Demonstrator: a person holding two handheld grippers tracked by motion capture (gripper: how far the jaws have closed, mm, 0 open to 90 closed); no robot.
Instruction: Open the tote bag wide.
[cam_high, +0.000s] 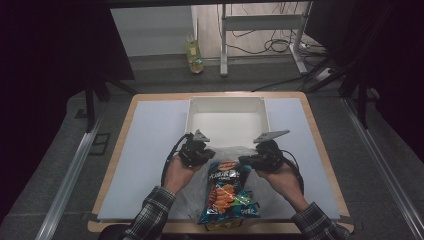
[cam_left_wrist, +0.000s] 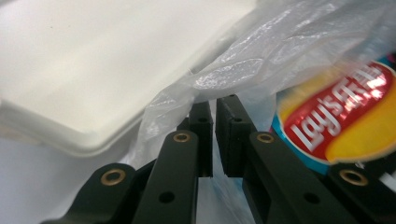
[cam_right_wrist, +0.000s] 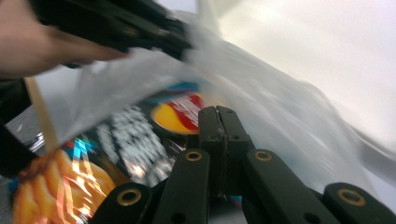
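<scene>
1. A person sits at a counter (cam_high: 150, 150) covered with a pale mat, a two-jaw gripper in each hand. A white tray (cam_high: 228, 117) sits at the far middle of the counter, and nothing can be seen inside it.

2. A bag of chips (cam_high: 227, 192), blue with orange chips printed on it and a red and yellow logo, lies on the near middle of the counter, between the two hands. A thin clear plastic bag (cam_high: 235, 151) is bunched around its far end, just in front of the tray.

3. The left gripper (cam_left_wrist: 214, 135) pinches a fold of the clear plastic bag (cam_left_wrist: 261, 70) between nearly closed jaws, with a thin gap showing lower down. The chips' logo (cam_left_wrist: 345, 116) sits just to its right.

4. The right gripper (cam_right_wrist: 218, 140) has its jaws pressed together at the chip bag's (cam_right_wrist: 140, 154) upper edge. It appears to clamp the plastic film (cam_right_wrist: 261, 93) there, though blur hides exactly what lies between the jaws.

5. Progress, as a judgement: both grippers have hold of the plastic at the bag's mouth, and most of the chip bag lies outside it toward the person. The pictures cannot settle whether the chips are going in or coming out; either way, most of the work remains.
</scene>
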